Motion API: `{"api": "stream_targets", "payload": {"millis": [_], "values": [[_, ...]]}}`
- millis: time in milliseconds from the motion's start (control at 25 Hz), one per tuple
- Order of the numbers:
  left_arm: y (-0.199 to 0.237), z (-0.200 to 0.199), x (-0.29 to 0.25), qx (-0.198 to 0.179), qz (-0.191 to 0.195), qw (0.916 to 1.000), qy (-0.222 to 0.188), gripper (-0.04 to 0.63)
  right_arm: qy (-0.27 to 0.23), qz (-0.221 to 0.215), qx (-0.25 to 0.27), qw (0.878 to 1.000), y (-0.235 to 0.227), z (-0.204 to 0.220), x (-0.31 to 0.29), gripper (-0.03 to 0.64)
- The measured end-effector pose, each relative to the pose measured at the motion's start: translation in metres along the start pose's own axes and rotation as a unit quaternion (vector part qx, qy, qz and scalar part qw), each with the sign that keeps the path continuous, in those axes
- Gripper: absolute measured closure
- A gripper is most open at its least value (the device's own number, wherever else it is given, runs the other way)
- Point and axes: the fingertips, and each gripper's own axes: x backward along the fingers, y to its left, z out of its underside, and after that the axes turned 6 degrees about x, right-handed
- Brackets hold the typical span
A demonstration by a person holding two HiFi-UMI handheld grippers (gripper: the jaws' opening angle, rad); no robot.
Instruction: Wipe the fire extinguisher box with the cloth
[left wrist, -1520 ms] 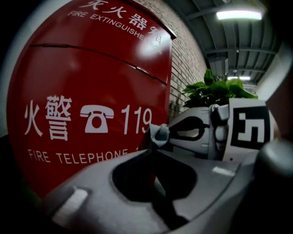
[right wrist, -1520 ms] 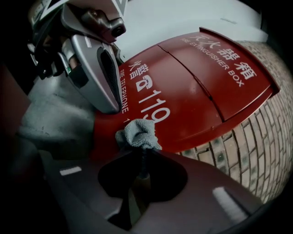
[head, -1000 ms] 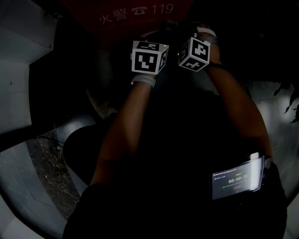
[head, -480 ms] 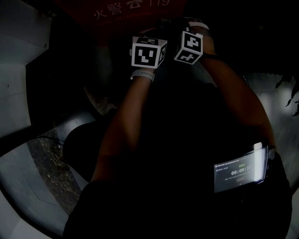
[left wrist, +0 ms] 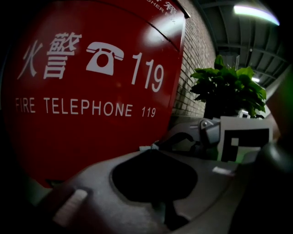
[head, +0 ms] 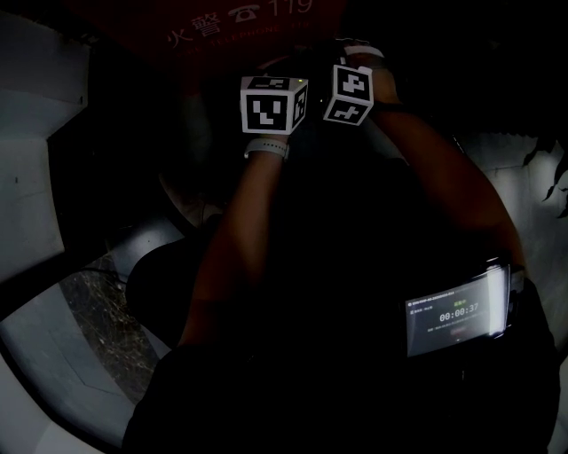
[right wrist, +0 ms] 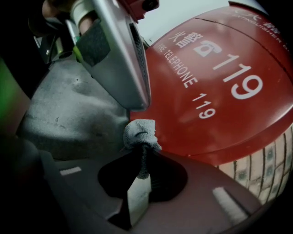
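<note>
The red fire extinguisher box with white "FIRE TELEPHONE 119" lettering fills the left gripper view and shows at the top of the head view. My right gripper is shut on a grey cloth, and a tuft pokes out past its tips, close to the box front. More grey cloth hangs under the left gripper's silver jaw. My left gripper looks shut with a pale sliver at its tip, just before the box. Both marker cubes sit side by side below the box.
A brick wall runs to the right of the box, with a leafy potted plant beside it. Grey floor slabs lie at the left. A lit screen hangs at the person's waist. The scene is very dark.
Both grippers have risen a little toward the box, and the right marker cube has shifted left, closer to the left one. The cloth stays gripped.
</note>
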Motion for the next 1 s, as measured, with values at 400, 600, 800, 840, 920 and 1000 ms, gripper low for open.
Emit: {"api": "stream_targets", "payload": {"millis": [400, 600, 800, 840, 920, 1000], "values": [[-0.014, -0.001, 0.014, 0.029, 0.014, 0.9995, -0.003, 0.595, -0.011, -0.040, 0.015, 0.999, 0.024, -0.015, 0.010, 0.575], [-0.005, -0.034, 0.026, 0.015, 0.008, 0.9995, -0.028, 0.595, -0.055, -0.030, 0.035, 0.997, 0.015, -0.054, 0.017, 0.575], [0.000, -0.068, 0.070, 0.021, -0.005, 0.9978, -0.063, 0.595, -0.076, -0.018, 0.021, 0.997, 0.004, -0.063, 0.033, 0.575], [0.001, -0.076, 0.084, 0.022, -0.008, 0.9972, -0.071, 0.595, -0.081, -0.015, 0.017, 0.996, 0.002, -0.064, 0.037, 0.575], [0.003, -0.094, 0.113, 0.018, -0.011, 0.9959, -0.088, 0.595, -0.091, -0.004, 0.011, 0.996, -0.005, -0.068, 0.046, 0.575], [0.006, -0.115, 0.146, 0.017, -0.006, 0.9943, -0.105, 0.595, -0.103, 0.012, 0.008, 0.995, -0.015, -0.078, 0.060, 0.575]]}}
